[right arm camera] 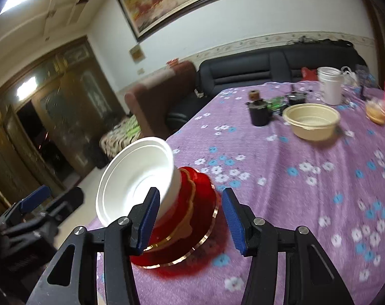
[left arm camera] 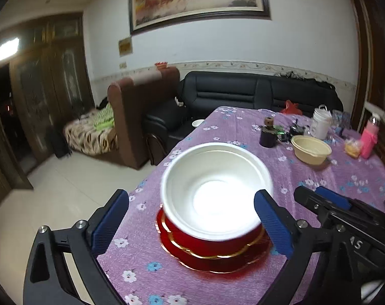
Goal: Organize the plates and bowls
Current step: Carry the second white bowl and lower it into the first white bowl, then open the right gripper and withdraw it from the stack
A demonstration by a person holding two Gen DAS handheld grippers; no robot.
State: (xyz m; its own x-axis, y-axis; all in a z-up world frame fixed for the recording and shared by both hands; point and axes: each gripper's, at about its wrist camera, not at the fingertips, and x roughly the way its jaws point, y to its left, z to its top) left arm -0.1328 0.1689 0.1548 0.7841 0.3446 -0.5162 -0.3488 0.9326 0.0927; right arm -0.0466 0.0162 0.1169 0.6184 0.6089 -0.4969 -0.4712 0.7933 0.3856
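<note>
White bowl (left arm camera: 215,190) tops red plates (left arm camera: 212,249) — beige bowl (left arm camera: 311,150), dark cup (left arm camera: 268,134) beyond.

White bowl (left arm camera: 215,190) atop red plates (left arm camera: 212,249)

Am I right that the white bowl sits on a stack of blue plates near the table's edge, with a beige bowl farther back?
Not quite: the plates under the white bowl are red with gold rims, not blue, as the left wrist view shows. The rest holds: the stack is near the table edge, and the beige bowl sits farther back.
</note>
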